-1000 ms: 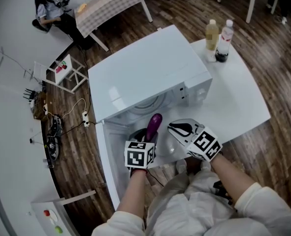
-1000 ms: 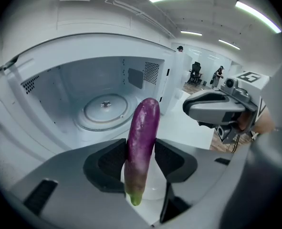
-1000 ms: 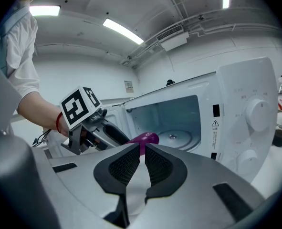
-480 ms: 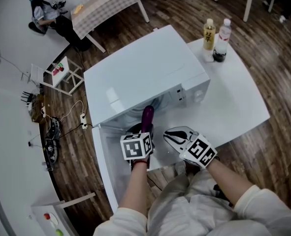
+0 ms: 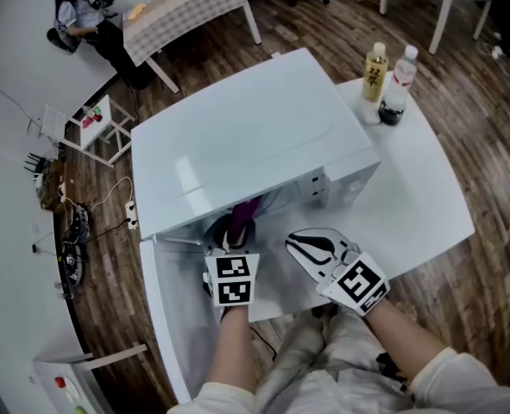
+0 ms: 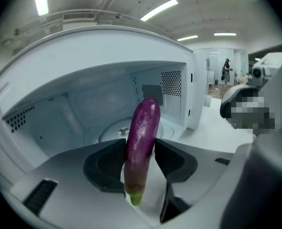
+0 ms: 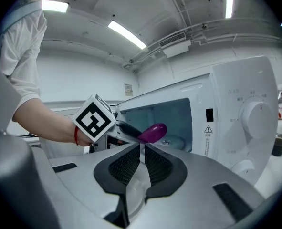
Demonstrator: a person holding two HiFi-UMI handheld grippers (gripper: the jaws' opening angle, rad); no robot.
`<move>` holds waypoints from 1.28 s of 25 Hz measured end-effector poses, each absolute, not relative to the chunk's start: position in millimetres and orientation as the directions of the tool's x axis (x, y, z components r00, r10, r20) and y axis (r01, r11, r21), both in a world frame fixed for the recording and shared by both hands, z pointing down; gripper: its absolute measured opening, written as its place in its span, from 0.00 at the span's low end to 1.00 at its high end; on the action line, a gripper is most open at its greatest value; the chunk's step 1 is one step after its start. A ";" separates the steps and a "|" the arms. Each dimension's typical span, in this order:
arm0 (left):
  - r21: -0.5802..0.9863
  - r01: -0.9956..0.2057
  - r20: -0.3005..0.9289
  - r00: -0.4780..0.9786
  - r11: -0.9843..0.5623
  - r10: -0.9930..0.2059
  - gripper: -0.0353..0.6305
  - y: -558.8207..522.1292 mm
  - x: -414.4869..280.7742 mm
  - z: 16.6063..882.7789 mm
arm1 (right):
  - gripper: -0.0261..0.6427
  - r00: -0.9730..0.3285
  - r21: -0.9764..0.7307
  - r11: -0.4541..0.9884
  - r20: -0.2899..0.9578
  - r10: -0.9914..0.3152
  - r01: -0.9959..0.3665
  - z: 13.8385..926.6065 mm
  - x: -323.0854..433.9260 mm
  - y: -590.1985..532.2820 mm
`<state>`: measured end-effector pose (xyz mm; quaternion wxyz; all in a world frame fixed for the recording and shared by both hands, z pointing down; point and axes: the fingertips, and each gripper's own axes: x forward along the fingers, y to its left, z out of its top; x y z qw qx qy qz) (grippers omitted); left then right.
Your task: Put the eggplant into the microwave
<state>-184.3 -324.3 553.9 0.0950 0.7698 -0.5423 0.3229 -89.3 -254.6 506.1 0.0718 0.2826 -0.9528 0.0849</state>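
The eggplant (image 6: 141, 142) lies with its long axis along the left gripper's (image 5: 231, 235) own line. Its rounded purple tip points forward into the open microwave (image 5: 255, 136), and its green stem end points back toward the gripper body. The skin is glossy and deep purple, fading to a dull reddish brown just above the stem (a slim, almost straight fruit). The left jaws are clamped on its lower half, one pad on each side. Its tip sits in the mouth of the cavity, short of the glass turntable (image 6: 113, 128). The microwave stands on the left part of the tabletop (image 5: 418, 188), its door (image 5: 164, 317) swung out past the near edge. The right gripper (image 7: 141, 149) hangs just beside the left, its jaws together with nothing between them. Two bottles (image 5: 386, 74) stand at the tabletop's far right corner.
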 end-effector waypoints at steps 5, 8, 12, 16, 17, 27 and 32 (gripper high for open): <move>-0.465 -0.789 0.519 0.125 -0.402 -0.846 0.34 -347.3 -188.0 550.0 | 0.09 -0.830 -0.096 0.824 0.068 -0.554 -0.558 491.7 -85.9 -269.1; -0.599 -0.688 0.481 0.099 -0.409 -0.871 0.34 -357.0 -185.8 546.5 | 0.09 -0.822 -0.103 0.816 0.028 -0.569 -0.569 493.3 -85.2 -272.3; -0.667 -0.610 0.482 0.084 -0.428 -0.872 0.34 -366.3 -179.3 557.2 | 0.09 -0.817 -0.085 0.813 0.009 -0.577 -0.576 503.1 -82.8 -274.7; -0.694 -0.556 0.517 0.057 -0.457 -0.854 0.34 -367.8 -180.2 571.6 | 0.09 -0.814 -0.086 0.811 0.001 -0.581 -0.579 508.1 -81.1 -273.6; -0.699 -0.542 0.525 0.052 -0.466 -0.849 0.34 -368.0 -180.5 574.0 | 0.09 -0.813 -0.088 0.810 -0.002 -0.582 -0.580 508.4 -80.8 -273.7; -0.752 -0.425 0.540 0.041 -0.504 -0.841 0.34 -374.3 -173.5 588.4 | 0.09 -0.808 -0.100 0.804 -0.009 -0.590 -0.586 511.3 -76.2 -272.5; -0.723 -0.477 0.534 0.072 -0.499 -0.842 0.37 -376.5 -172.1 586.8 | 0.09 -0.801 -0.108 0.796 0.001 -0.599 -0.596 511.3 -72.6 -274.0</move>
